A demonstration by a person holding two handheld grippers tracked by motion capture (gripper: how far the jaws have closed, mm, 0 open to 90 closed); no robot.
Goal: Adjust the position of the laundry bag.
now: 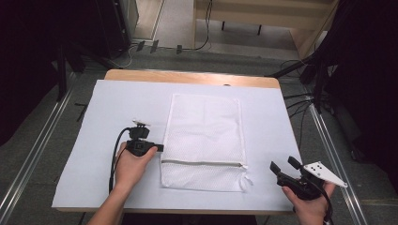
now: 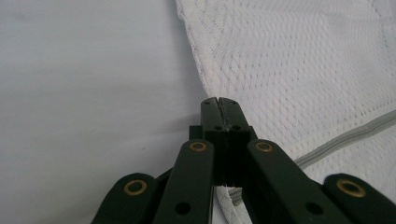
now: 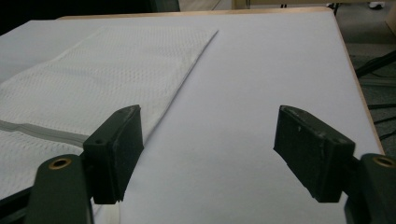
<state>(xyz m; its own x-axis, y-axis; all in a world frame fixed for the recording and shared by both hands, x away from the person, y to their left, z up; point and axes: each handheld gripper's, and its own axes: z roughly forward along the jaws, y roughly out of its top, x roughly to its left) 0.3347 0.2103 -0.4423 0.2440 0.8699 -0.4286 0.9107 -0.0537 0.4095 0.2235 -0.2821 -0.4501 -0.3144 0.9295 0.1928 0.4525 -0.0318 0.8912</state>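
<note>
Mesh bag (image 1: 204, 140) flat on the white sheet (image 1: 117, 108), mid-desk, long axis running from the near edge toward the far edge. Zipper (image 1: 202, 163) crossing it close to the near end, pull end toward the right edge of the bag.

Left gripper (image 1: 159, 147) right at the bag's left edge, level with the zipper. Jaws pressed together in the left gripper view, tips touching the mesh border (image 2: 201, 79); hard to tell whether any fabric is pinched between them, though a scrap of white peeks out below the jaws.

Right gripper (image 1: 285, 165) off near the desk's near right corner, jaws spread wide, nothing between them, well apart from the bag. Bag lying to its left in the right gripper view (image 3: 93, 93), zipper (image 3: 42, 131) just past the left jaw.

Key relation: left tool nearer, already at the edge; zipper pull on the far side from it, toward the right tool. Probably a hold on the left, then a reach in from the right toward the zipper end (image 1: 244, 166).
</note>
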